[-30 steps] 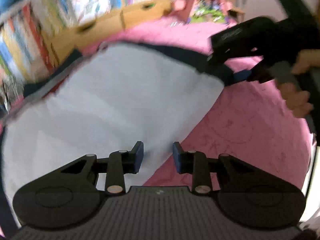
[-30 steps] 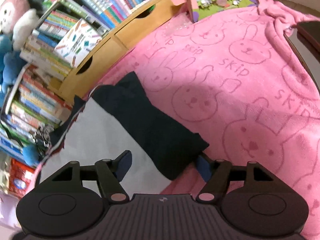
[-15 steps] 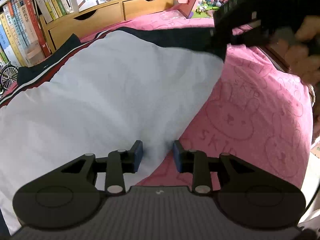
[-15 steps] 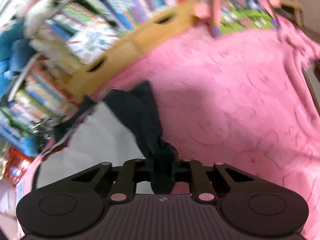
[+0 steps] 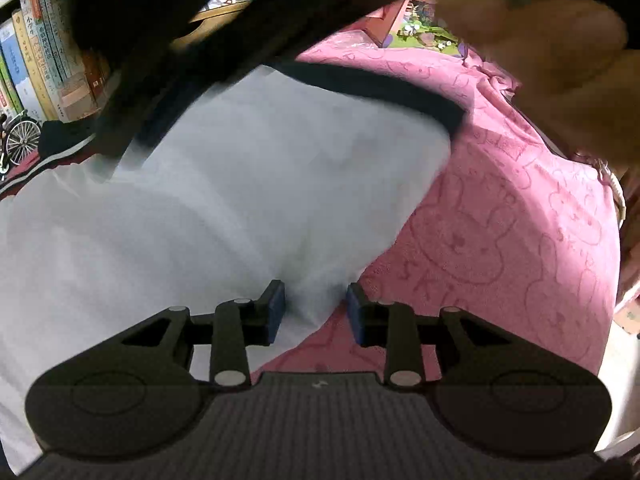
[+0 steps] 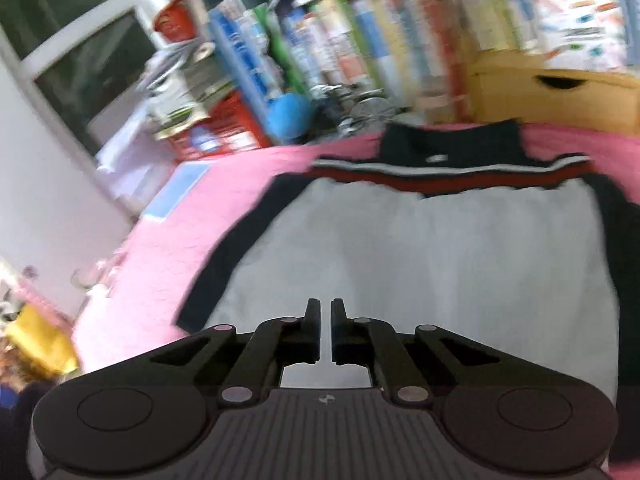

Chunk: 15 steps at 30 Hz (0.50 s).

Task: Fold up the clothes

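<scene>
A white shirt (image 5: pixel 240 200) with dark sleeves and a dark collar (image 6: pixel 452 144) lies flat on a pink bunny blanket (image 5: pixel 500 220). My left gripper (image 5: pixel 316 308) sits at the shirt's near hem corner, where a pucker of white cloth is pinched between its tips. Its dark right sleeve band (image 5: pixel 380 88) lies along the far edge. The right gripper (image 6: pixel 325 312) hovers over the middle of the shirt (image 6: pixel 440 260), shut, with no cloth showing between its fingers. From the left wrist it is a dark blur (image 5: pixel 132 136) crossing the top, with a hand (image 5: pixel 552 40) behind it.
A bookshelf (image 6: pixel 340 40) full of books and wooden drawers (image 6: pixel 560 88) stand along the blanket's far side. A small model bicycle (image 5: pixel 20 140) sits at the shelf's foot. A window (image 6: pixel 80 60) and a white wall are at the left.
The right gripper closed on the dark sleeve, then swung up and left across the shirt while rolling; the sleeve no longer shows between its fingers. The left gripper has stayed put.
</scene>
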### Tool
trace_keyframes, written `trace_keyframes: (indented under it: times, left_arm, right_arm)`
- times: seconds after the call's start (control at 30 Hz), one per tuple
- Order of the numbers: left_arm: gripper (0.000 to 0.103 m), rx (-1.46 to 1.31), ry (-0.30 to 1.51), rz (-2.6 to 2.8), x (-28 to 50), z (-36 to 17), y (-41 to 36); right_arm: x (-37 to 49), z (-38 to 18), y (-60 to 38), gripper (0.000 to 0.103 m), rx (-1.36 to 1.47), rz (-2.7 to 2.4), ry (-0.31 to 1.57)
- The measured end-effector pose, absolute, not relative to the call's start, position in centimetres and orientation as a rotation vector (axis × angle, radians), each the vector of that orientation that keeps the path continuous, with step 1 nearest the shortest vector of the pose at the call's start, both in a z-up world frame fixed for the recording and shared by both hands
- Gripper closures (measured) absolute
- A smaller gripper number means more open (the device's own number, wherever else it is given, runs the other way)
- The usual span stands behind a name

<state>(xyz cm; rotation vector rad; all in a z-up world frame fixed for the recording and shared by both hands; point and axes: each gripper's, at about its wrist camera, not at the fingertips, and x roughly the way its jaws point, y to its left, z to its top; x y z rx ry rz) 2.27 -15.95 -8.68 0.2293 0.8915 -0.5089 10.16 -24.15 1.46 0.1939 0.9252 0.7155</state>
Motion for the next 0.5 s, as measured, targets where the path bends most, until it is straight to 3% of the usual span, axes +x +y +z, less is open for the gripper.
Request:
trace_keyframes:
  times: [0.03, 0.07, 0.1, 0.13, 0.4, 0.5]
  left_arm:
    - [0.069, 0.235, 0.888, -0.512, 2.2, -8.7, -16.0]
    - [0.068, 0.240, 0.883, -0.514, 2.1, -8.7, -16.0]
    - [0.068, 0.242, 0.878, -0.513, 2.0, -8.8, -16.1]
    - [0.068, 0.240, 0.875, -0.511, 1.9, -8.8, -16.1]
    - [0.068, 0.173, 0.910, -0.507, 2.7, -8.5, -15.3]
    - [0.068, 0.177, 0.919, -0.510, 2.7, -8.4, -15.4]
  right_arm:
    - [10.2, 1.5, -24.3, 0.086, 0.180, 0.691, 0.924]
    - [9.7, 1.6, -26.4, 0.067, 0.235, 0.601, 0.908]
    - [9.2, 1.8, -28.5, 0.039, 0.289, 0.510, 0.891]
    - [8.5, 1.7, -30.7, 0.031, 0.332, 0.398, 0.879]
    - [4.7, -5.3, -40.5, 0.041, 0.702, -0.027, 1.002]
    - [5.6, -6.4, -40.2, 0.041, 0.694, -0.037, 0.975]
